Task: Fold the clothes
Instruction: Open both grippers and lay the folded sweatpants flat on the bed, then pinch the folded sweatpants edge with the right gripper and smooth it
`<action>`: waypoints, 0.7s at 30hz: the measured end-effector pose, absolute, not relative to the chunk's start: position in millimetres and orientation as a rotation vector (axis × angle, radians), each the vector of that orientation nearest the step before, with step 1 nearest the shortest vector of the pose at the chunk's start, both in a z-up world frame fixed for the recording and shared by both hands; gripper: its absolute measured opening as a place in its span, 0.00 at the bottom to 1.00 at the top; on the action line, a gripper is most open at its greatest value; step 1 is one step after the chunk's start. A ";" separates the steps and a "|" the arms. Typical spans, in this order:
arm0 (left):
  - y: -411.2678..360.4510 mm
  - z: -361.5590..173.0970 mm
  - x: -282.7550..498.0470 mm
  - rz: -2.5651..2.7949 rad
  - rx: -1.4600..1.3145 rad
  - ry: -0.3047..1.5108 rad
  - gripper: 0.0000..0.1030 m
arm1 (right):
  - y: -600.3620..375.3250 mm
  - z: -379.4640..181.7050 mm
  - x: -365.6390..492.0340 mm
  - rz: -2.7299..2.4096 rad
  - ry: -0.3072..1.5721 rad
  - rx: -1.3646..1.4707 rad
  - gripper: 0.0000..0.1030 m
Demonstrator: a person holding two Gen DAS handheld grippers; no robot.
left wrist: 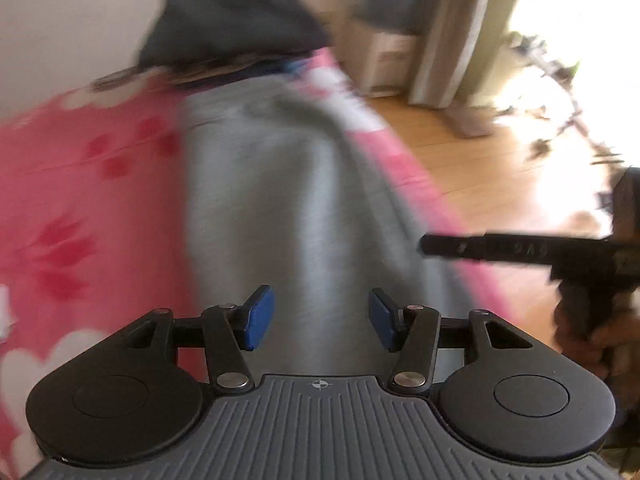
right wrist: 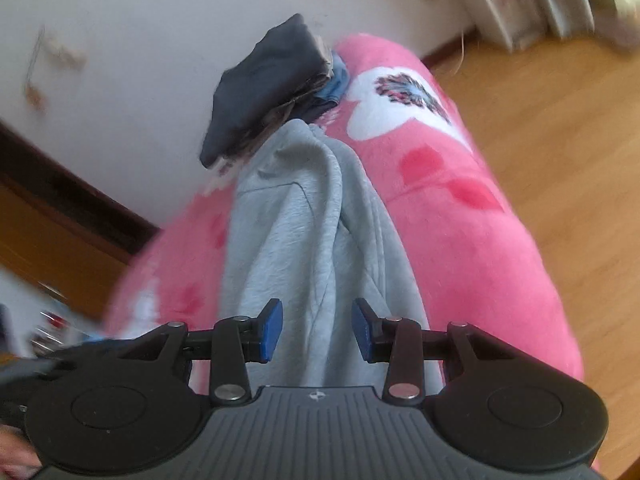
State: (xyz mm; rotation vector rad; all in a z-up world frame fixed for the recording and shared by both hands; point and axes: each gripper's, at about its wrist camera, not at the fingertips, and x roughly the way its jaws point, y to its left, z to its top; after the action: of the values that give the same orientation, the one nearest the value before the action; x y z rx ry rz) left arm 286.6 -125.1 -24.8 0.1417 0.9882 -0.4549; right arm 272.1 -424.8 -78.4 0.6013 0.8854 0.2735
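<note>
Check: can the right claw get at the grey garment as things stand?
Probably yes: the right claw is open right above the grey garment, which lies uncovered on the pink blanket, nothing between them.

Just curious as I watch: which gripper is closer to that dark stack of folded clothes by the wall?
Hard to call. Left gripper and right gripper both hover open over the grey garment, the dark stack lying beyond its far end.

Left view blurs the dark stack [left wrist: 236,28] (contents unreadable).
</note>
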 end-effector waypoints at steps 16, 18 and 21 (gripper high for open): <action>-99.3 -64.2 258.2 -0.332 0.136 1.087 0.51 | -381.8 -76.1 287.9 0.173 0.907 0.413 0.06; -101.7 -63.9 260.8 -0.336 0.140 1.088 0.51 | -385.7 -68.0 283.5 0.160 0.887 0.420 0.06; -107.5 -65.8 266.6 -0.341 0.154 1.090 0.51 | -394.0 -66.8 284.1 0.132 0.871 0.438 0.06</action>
State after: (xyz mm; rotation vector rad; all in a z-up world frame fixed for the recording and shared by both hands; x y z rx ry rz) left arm 266.6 -107.5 -65.8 0.1536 1.0897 -0.3413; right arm 284.1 -394.0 -66.8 0.4376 0.8712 0.1318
